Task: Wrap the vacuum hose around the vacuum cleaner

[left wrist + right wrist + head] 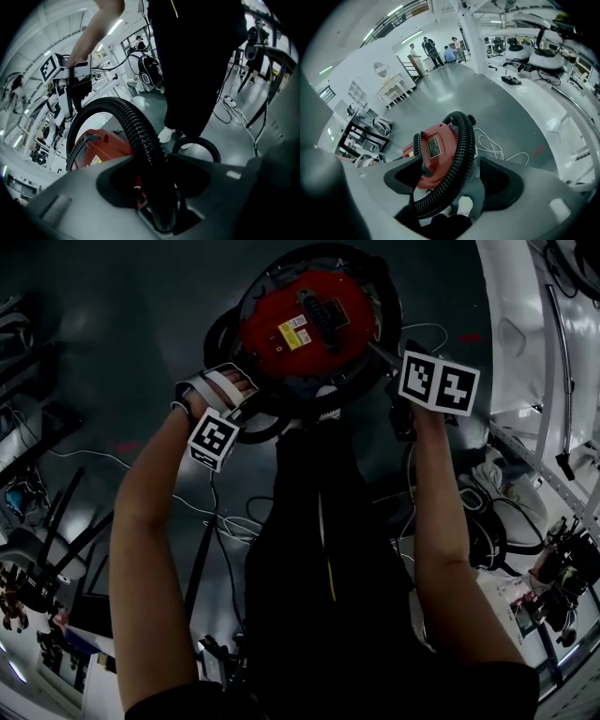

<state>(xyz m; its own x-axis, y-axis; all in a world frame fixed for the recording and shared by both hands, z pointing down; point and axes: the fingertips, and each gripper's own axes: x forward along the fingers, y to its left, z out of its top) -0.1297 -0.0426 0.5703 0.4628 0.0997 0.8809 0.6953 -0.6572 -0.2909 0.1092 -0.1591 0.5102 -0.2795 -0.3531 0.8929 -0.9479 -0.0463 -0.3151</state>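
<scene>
The person's left forearm (155,512) and right forearm (450,521) lie nearest the head camera and reach down to the work.

**Item count**
- One red vacuum cleaner (305,324), standing on the grey floor (122,315) directly below the person.
- One black corrugated vacuum hose (140,131), looped around the cleaner's body.
- Two grippers: the left gripper (251,412) at the cleaner's near-left edge and the right gripper (386,360) at its right edge. Each carries one marker cube.
- One loose white cable (499,150) on the floor just beyond the cleaner.

**View differences**
- Only the head view shows the cleaner's top face with its yellow label (294,331) and the hose ringing it.
- Only the left gripper view shows the person's dark trousers (197,61), one white shoe (166,134), and the opposite gripper seen from the side.
- Only the right gripper view shows several people (436,49) standing far off across the hall, too small to count.

**Tool state**
- Left gripper: jaws partly closed and clamped on the hose, which rises from between them and arches over the cleaner.
- Right gripper: jaws spread wide and released. The hose runs through the gap between them, with clearance visible on the left side. Contact on the right side cannot be judged.
</scene>
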